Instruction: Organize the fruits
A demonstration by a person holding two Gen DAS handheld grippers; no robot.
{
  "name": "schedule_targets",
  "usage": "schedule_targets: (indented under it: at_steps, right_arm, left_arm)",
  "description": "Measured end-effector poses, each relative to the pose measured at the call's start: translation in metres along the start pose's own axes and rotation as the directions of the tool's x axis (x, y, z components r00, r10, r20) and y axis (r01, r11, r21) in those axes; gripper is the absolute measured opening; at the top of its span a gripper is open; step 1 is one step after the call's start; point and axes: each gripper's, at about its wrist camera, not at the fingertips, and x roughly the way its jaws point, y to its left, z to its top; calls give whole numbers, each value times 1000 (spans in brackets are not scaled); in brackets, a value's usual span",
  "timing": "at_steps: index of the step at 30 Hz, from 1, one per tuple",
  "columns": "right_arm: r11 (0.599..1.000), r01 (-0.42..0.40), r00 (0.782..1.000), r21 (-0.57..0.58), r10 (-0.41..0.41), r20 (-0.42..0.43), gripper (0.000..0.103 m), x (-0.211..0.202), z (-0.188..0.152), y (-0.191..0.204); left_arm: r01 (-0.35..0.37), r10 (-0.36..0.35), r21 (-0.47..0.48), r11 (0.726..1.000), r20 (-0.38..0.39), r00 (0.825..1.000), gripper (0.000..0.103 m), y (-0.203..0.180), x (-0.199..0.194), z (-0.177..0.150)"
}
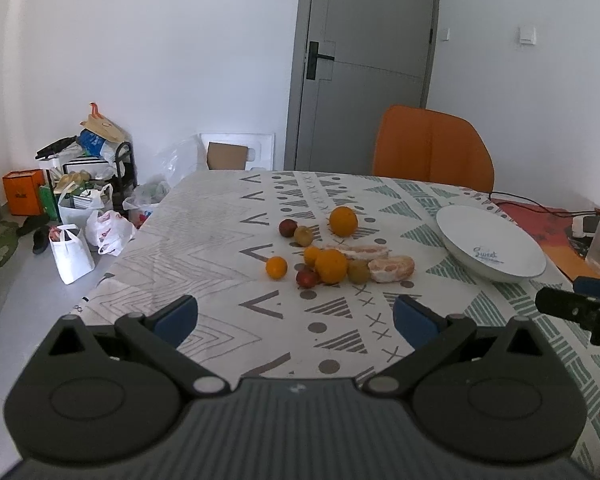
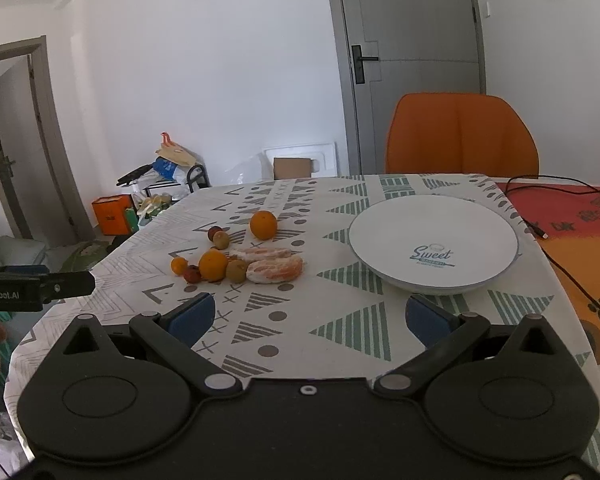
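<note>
Patterned worktop (image 2: 340, 320) ahead, nothing moved yet. My left gripper (image 1: 296, 316) and right gripper (image 2: 310, 316) both spread wide, empty. Fruit cluster (image 1: 332, 260) ahead of left gripper; white plate (image 2: 432, 236) ahead-right of right gripper, empty. Next, probably: reach forward, grasp nearest orange (image 1: 277, 267).

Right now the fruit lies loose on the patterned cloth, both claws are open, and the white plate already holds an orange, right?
Not quite: the white plate holds nothing, as the right wrist view shows. Every orange lies on the cloth, and the left claw and right claw are open.
</note>
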Motion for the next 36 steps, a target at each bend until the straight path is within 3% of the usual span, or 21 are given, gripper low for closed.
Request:
schedule_targets:
  at_steps: [36]
  right_arm:
    - [999,30,1000,-13,-30,-3,103,1,0,-1]
  left_arm:
    - [-17,17,5,1000,9,1000,103,5,-5,-4]
